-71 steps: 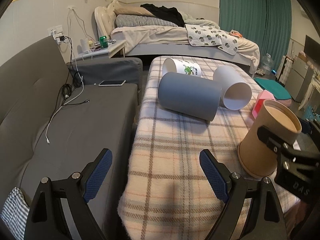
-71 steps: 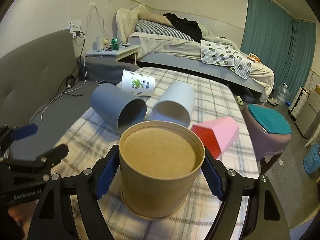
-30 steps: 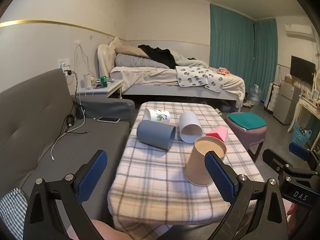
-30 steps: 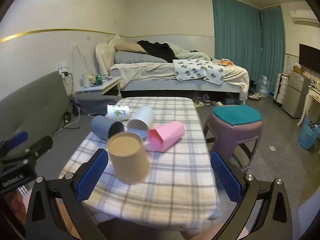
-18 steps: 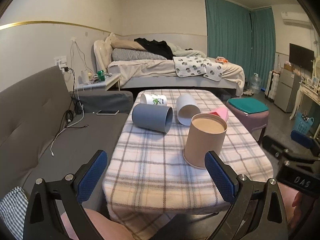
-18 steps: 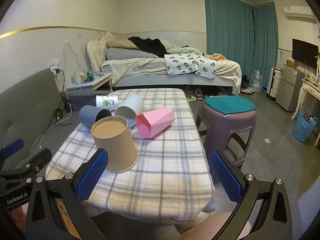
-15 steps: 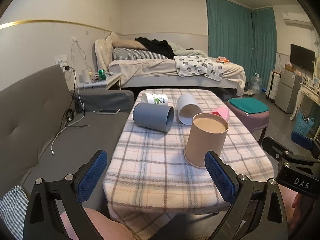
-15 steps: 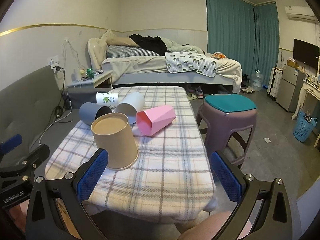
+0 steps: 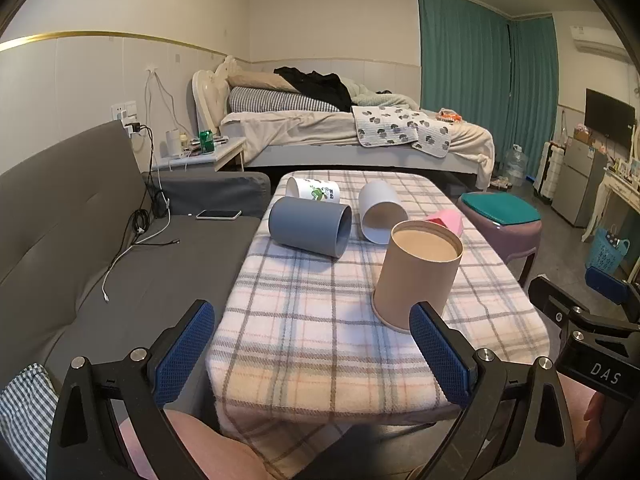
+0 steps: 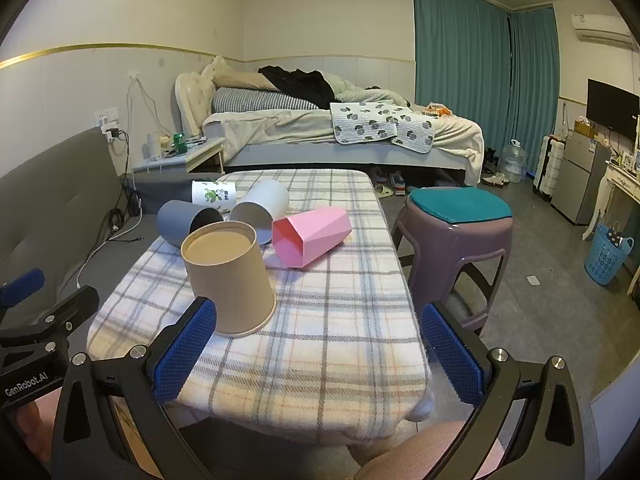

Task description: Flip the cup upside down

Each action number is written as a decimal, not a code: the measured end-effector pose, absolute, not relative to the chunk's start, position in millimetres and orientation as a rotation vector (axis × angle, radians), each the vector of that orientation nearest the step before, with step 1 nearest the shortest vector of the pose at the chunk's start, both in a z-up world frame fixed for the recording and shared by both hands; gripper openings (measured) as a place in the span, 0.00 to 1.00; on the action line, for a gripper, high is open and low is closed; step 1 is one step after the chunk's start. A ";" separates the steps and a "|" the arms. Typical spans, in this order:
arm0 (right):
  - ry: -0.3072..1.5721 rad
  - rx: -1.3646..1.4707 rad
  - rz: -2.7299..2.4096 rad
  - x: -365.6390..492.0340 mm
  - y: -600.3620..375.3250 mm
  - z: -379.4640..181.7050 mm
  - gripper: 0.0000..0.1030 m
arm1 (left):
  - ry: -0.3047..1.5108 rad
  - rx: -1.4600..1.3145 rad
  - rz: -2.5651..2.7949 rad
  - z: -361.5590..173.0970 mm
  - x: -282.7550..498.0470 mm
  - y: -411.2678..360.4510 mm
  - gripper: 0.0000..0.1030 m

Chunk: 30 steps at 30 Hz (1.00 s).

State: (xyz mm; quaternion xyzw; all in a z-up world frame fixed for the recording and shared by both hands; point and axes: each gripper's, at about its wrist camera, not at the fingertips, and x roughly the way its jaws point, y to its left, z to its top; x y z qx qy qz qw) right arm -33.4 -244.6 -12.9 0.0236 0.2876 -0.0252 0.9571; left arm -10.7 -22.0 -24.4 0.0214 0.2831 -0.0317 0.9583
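Note:
A tan paper cup (image 9: 416, 276) stands upside down, wide rim on the plaid tablecloth (image 9: 320, 320), near the table's front; it also shows in the right wrist view (image 10: 230, 280). Behind it lie on their sides a grey cup (image 9: 310, 226), a white cup (image 9: 380, 212), a printed white cup (image 9: 314, 190) and a pink faceted cup (image 10: 312, 236). My left gripper (image 9: 312, 352) is open and empty, held back from the table's front edge. My right gripper (image 10: 316, 350) is open and empty, also back from the table.
A grey sofa (image 9: 80, 240) with cables and a phone (image 9: 219, 214) runs along the table's left. A purple stool with a teal cushion (image 10: 456, 220) stands right of the table. A bed (image 9: 352, 132) lies behind. My knees show below both grippers.
Earlier my right gripper was around the tan cup on the table. It has let go and both grippers have drawn back from the table. In the last half second little has moved.

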 end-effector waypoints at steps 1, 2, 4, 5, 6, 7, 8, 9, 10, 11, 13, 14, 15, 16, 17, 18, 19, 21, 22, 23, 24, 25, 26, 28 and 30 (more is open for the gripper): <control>0.587 0.048 -0.049 -33.4 -244.4 -13.5 1.00 | 0.576 0.045 -0.064 -24.7 -10.7 -22.3 0.98; 0.586 0.047 -0.048 -33.7 -244.3 -13.8 1.00 | 0.576 0.045 -0.065 -24.8 -10.9 -22.5 0.98; 0.582 0.044 -0.047 -34.6 -243.7 -13.4 1.00 | 0.573 0.042 -0.067 -25.3 -10.8 -22.5 0.98; 0.583 0.042 -0.046 -34.8 -243.4 -13.4 1.00 | 0.571 0.044 -0.066 -25.7 -10.7 -22.8 0.98; 0.583 0.042 -0.048 -34.8 -243.3 -13.3 1.00 | 0.572 0.045 -0.065 -25.8 -10.6 -22.8 0.98; 0.585 0.042 -0.049 -35.1 -243.6 -13.4 1.00 | 0.575 0.045 -0.066 -25.3 -10.7 -22.7 0.98; 0.586 0.043 -0.048 -34.7 -243.5 -13.4 1.00 | 0.579 0.048 -0.069 -25.7 -10.3 -23.0 0.98; 0.587 0.043 -0.048 -34.5 -243.5 -13.2 1.00 | 0.581 0.048 -0.072 -26.0 -10.5 -22.7 0.98; 0.588 0.043 -0.047 -34.3 -243.5 -13.1 1.00 | 0.581 0.049 -0.073 -26.1 -10.7 -22.8 0.98; 0.587 0.043 -0.047 -34.1 -243.5 -13.1 1.00 | 0.579 0.049 -0.072 -26.0 -11.1 -22.9 0.98; 0.588 0.042 -0.049 -34.0 -243.5 -13.3 1.00 | 0.577 0.049 -0.070 -25.8 -10.3 -22.8 0.98; 0.589 0.043 -0.049 -34.1 -243.7 -13.3 1.00 | 0.575 0.046 -0.069 -26.1 -10.0 -22.4 0.98; 0.589 0.043 -0.049 -34.5 -243.9 -13.1 1.00 | 0.576 0.043 -0.068 -26.2 -9.7 -21.4 0.98; 0.589 0.044 -0.050 -34.8 -244.1 -12.9 1.00 | 0.582 0.038 -0.066 -27.3 -8.5 -20.6 0.98; 0.589 0.043 -0.050 -34.8 -244.1 -13.0 1.00 | 0.585 0.035 -0.065 -27.2 -7.8 -19.6 0.98; 0.590 0.042 -0.050 -34.8 -244.3 -13.0 1.00 | 0.588 0.033 -0.064 -27.1 -7.7 -18.2 0.98; 0.590 0.042 -0.050 -34.8 -244.2 -13.0 1.00 | 0.589 0.031 -0.062 -26.9 -7.6 -17.3 0.98; 0.591 0.042 -0.051 -35.3 -244.9 -12.5 1.00 | 0.587 0.026 -0.063 -26.4 -7.6 -15.8 0.98; 0.591 0.042 -0.051 -34.9 -244.4 -12.7 1.00 | 0.586 0.025 -0.064 -26.2 -8.0 -15.5 0.98; 0.591 0.042 -0.050 -35.0 -244.5 -12.7 1.00 | 0.587 0.025 -0.065 -26.4 -7.9 -15.3 0.98; 0.591 0.042 -0.050 -34.9 -244.3 -12.7 1.00 | 0.589 0.027 -0.064 -26.3 -7.9 -15.6 0.98; 0.591 0.042 -0.051 -35.0 -244.4 -12.6 1.00 | 0.591 0.029 -0.067 -26.3 -8.0 -15.6 0.98; 0.590 0.041 -0.051 -35.2 -244.5 -12.5 1.00 | 0.591 0.033 -0.068 -26.1 -8.2 -15.9 0.98; 0.589 0.041 -0.050 -35.5 -244.9 -12.3 1.00 | 0.590 0.034 -0.071 -25.7 -8.5 -16.4 0.98; 0.591 0.041 -0.050 -34.9 -245.1 -12.5 1.00 | 0.588 0.034 -0.074 -25.0 -9.0 -16.4 0.98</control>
